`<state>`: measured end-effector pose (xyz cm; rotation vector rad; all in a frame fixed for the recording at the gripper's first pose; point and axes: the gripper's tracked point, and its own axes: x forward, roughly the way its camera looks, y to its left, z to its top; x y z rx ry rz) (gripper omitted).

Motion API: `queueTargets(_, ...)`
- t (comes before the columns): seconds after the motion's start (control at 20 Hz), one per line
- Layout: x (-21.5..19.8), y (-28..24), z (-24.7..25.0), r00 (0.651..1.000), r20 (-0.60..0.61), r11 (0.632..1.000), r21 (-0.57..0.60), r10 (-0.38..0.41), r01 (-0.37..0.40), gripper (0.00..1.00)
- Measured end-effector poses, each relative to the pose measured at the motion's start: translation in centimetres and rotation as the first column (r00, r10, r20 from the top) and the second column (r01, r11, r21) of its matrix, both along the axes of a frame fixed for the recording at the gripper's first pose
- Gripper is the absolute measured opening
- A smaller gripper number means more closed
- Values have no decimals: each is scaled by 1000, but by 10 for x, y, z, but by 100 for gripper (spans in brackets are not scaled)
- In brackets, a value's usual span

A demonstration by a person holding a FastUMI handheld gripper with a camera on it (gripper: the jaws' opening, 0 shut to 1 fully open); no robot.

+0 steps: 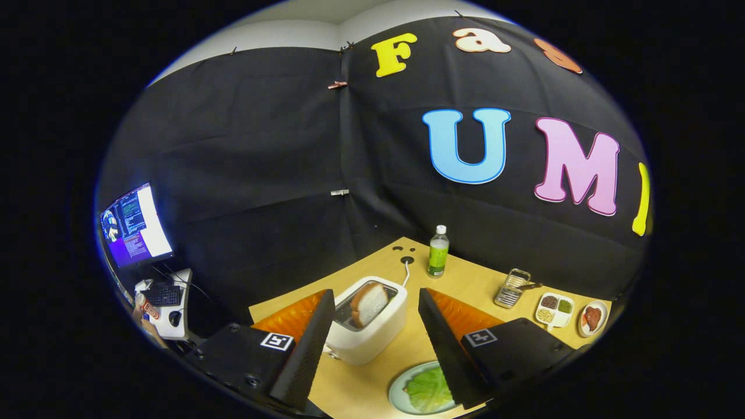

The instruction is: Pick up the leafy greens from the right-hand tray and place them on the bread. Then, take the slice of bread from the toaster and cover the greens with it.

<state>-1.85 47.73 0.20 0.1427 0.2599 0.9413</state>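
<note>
On the light wooden tabletop (465, 279), your gripper (375, 343) hangs with its two fingers spread wide apart and nothing held between them. Framed in the gap between the fingers stands the white, rounded two-slot toaster (366, 326), and a slice of pale, brown-crusted bread (369, 303) stands upright in its slot, tilted a little. Nearer to you, just beside the right finger's tip, a round pale-green plate (397, 389) holds the leafy greens (428, 391); the finger hides part of both, so you cannot tell whether bread lies under the leaves. Beyond the toaster, a clear plastic bottle with a green label and white cap (438, 251) stands near the table's far corner. Off to the right sit a small wire rack (512, 288), a white divided dish of seeds (554, 309) and a small white plate with a reddish-brown piece of food (593, 318), all well apart from your fingers.
</note>
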Motion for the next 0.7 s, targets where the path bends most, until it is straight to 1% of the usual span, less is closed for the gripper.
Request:
queueTargets(0.15,3,33,-14,999,-41,1000,2,-11,11,90)
queueTargets(0.3,12,64,-44,994,-107,999,-17,-31,30,90)
queueTargets(0.45,27,89,-75,982,-179,997,-41,-67,60,91)
queueTargets(0.7,54,120,-105,951,-282,992,-40,-127,121,90)
